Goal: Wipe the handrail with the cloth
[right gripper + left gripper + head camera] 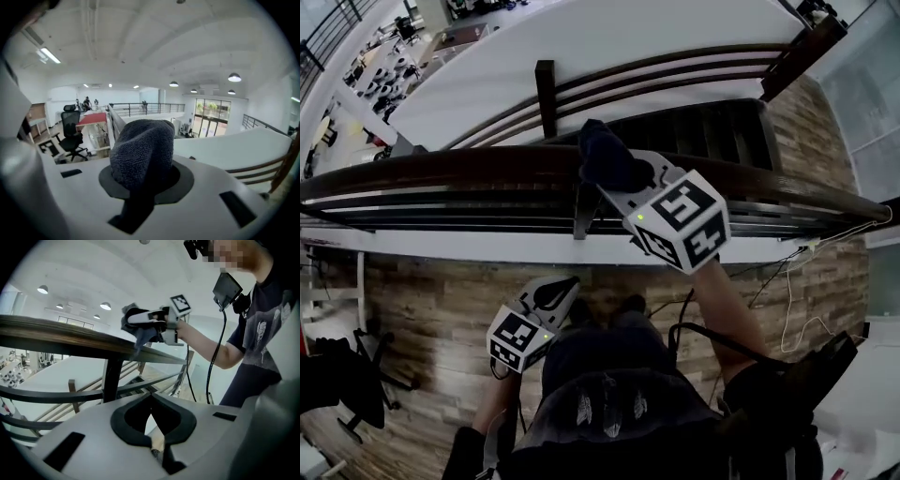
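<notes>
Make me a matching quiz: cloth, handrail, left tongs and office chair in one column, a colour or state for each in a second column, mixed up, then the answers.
Things:
1. cloth
2. handrail
3. left tongs
4. office chair

Descriptions:
A. shut on nothing, held low
B. black, far off in the background
C. dark grey, clamped in the right tongs
D. dark brown, running across in front of the person

Pairs: 1-C, 2-D, 3-A, 4-B

We see the dark, nubby cloth (602,155) bunched up, pressed onto the top of the dark brown, curving handrail (441,167).
</notes>
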